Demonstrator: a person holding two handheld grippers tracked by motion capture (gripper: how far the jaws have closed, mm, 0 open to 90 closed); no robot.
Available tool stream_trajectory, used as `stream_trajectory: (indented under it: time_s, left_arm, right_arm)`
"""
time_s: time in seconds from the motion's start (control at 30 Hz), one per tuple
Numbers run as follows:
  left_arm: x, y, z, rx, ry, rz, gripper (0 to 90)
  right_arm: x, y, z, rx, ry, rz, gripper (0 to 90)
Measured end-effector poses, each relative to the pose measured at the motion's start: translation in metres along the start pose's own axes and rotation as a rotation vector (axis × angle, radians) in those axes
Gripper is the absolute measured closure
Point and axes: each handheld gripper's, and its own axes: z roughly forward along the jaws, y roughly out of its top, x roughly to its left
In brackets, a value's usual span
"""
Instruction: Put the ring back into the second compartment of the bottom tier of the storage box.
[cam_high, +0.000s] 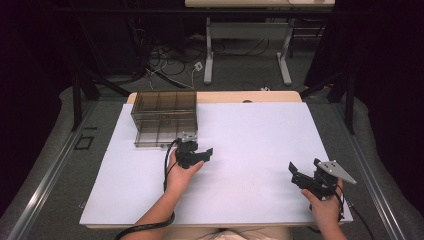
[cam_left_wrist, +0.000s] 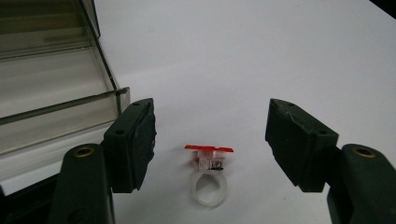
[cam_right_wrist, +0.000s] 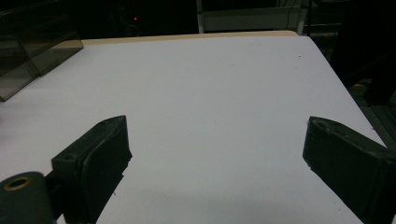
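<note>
Left gripper view looks down on a small ring (cam_left_wrist: 209, 179) lying on the white sheet (cam_left_wrist: 243, 60) — a clear plastic band with a flat red top and a small dark mark just under the red piece. The ring sits between the two black jaws of the left gripper (cam_left_wrist: 210, 140), which stand wide apart, touching nothing; it lies a little nearer the jaw on the view's left, with white sheet showing on both sides of it. Beside that jaw stands the clear box (cam_left_wrist: 51, 93), its smoky wall and lid edge close to the jaw but apart from the ring.

High view has the left gripper (cam_high: 200, 154) held in the left hand (cam_high: 181, 172) just in front of the box (cam_high: 164, 117), near the box's front right corner; the box shows inner dividers and rests at the sheet's far left. The ring is too small to make out there.

The right gripper (cam_high: 296, 172) is held by the right hand (cam_high: 325, 207) near the sheet's front right corner, well apart from the box — its jaws spread wide in the right gripper view (cam_right_wrist: 215, 154), with bare sheet between them and the box (cam_right_wrist: 32, 51) far off at upper left.
</note>
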Motion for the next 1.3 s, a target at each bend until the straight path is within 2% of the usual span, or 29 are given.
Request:
stream_trajectory:
  time_s: [0.3, 0.6, 1.1, 1.3]
  left_arm:
    - [0.0030, -0.0038, 0.0032, 0.032, -0.005, -0.013, 37.7]
    - [0.0031, -0.0071, 0.0065, 0.056, -0.002, -0.003, 42.4]
    - [0.0026, -0.0079, 0.0093, 0.066, 0.011, 0.009, 49.3]
    - [0.0013, -0.0077, 0.0089, 0.078, 0.004, 0.007, 56.2]
  right_arm:
    - [-0.0002, -0.0002, 0.0008, -0.002, 0.004, -0.003, 7.1]
    - [-0.0007, -0.0002, 0.0009, 0.002, 0.004, -0.012, 7.3]
    - [-0.0006, -0.0007, 0.0017, 0.004, 0.008, -0.007, 7.7]
    - [-0.0007, -0.0007, 0.0018, 0.005, 0.010, -0.006, 8.0]
